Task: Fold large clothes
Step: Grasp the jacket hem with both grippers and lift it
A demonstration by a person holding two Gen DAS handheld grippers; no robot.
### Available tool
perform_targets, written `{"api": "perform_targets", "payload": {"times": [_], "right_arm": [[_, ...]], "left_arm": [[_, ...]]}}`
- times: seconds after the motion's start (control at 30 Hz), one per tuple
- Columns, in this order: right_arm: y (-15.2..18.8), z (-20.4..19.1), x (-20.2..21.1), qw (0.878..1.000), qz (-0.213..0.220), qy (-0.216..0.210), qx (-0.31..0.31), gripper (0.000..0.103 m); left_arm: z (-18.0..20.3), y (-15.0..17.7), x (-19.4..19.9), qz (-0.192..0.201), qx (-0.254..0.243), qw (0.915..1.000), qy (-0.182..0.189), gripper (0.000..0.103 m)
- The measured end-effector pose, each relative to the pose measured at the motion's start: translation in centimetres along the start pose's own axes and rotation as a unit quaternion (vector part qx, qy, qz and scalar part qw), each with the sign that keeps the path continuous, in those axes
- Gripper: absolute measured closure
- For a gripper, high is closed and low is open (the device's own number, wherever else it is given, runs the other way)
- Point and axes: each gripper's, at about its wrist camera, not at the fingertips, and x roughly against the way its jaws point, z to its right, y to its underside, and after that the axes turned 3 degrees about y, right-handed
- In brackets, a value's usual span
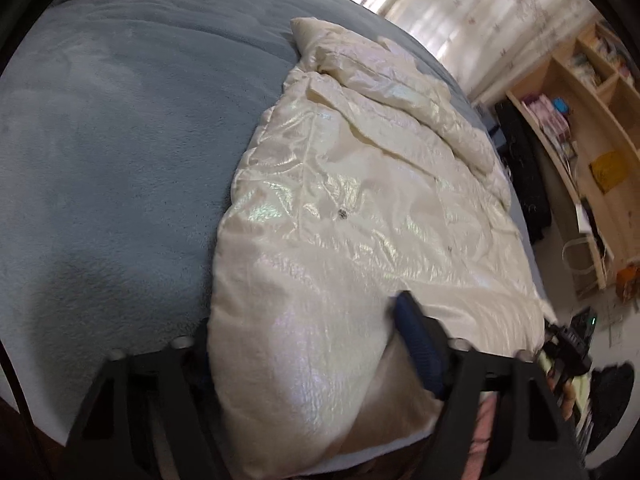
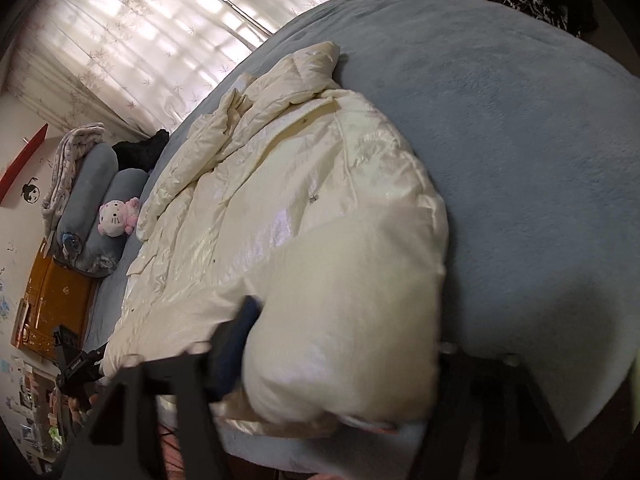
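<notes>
A shiny cream padded coat (image 1: 360, 208) lies spread on a grey-blue bed cover (image 1: 112, 152), its sleeve and collar bunched at the far end. My left gripper (image 1: 304, 344) is shut on the coat's near hem, which bulges thickly between the fingers; the blue pad of one finger (image 1: 416, 344) presses its side. In the right wrist view the same coat (image 2: 304, 184) runs away from me. My right gripper (image 2: 340, 344) is shut on another part of the near hem, with one blue-padded finger (image 2: 236, 344) showing and the other hidden behind the fabric.
The bed cover (image 2: 520, 140) stretches wide beside the coat. Grey bolsters and a pink-white plush toy (image 2: 116, 218) sit at the head of the bed. A wooden shelf unit (image 1: 580, 152) stands past the bed's edge. Curtained windows (image 2: 160, 28) lie beyond.
</notes>
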Motion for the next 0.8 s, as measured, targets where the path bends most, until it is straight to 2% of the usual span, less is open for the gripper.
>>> {"api": "perform_targets", "payload": {"times": [0.03,0.1,0.13,0.17,0.23,0.27,0.37,0.67,0.8], "right_arm": [[0.0,-0.1,0.0,1.000,0.001,0.001,-0.002,0.063],[0.0,-0.8,0.1,1.000,0.007,0.009,0.002,0.071],[0.1,-1.0,0.1,1.000,0.010,0.013,0.004,0.075],[0.1,-1.4,0.3,1.000,0.014,0.017,0.006,0.076],[0.2,-1.9,1.0,0.999,0.024,0.024,0.007,0.080],[0.1,-2.0,1.4,0.999,0.029,0.025,0.005,0.080],[0.2,-2.5,3.2,0.999,0.044,0.022,0.000,0.082],[0.5,-4.8,8.9,0.998,0.059,0.016,0.024,0.082],[0.3,-6.1,12.1,0.996,0.076,0.000,0.039,0.082]], "left_arm": [[-0.1,0.0,-0.2,0.001,0.014,0.9999,0.008,0.066],[-0.3,0.0,-0.2,0.013,0.043,0.9988,0.017,0.078],[-0.3,0.1,0.0,0.022,0.053,0.9982,0.017,0.084],[0.0,0.2,0.1,0.029,0.056,0.9979,0.013,0.085],[1.1,0.5,0.5,0.039,0.050,0.9979,-0.012,0.090],[2.0,0.7,0.8,0.043,0.041,0.9979,-0.027,0.091],[3.4,1.1,2.1,0.049,0.030,0.9976,-0.039,0.093],[5.9,2.6,7.8,0.049,0.037,0.9980,-0.015,0.094],[7.8,2.1,10.6,0.060,0.029,0.9978,0.004,0.094]]}}
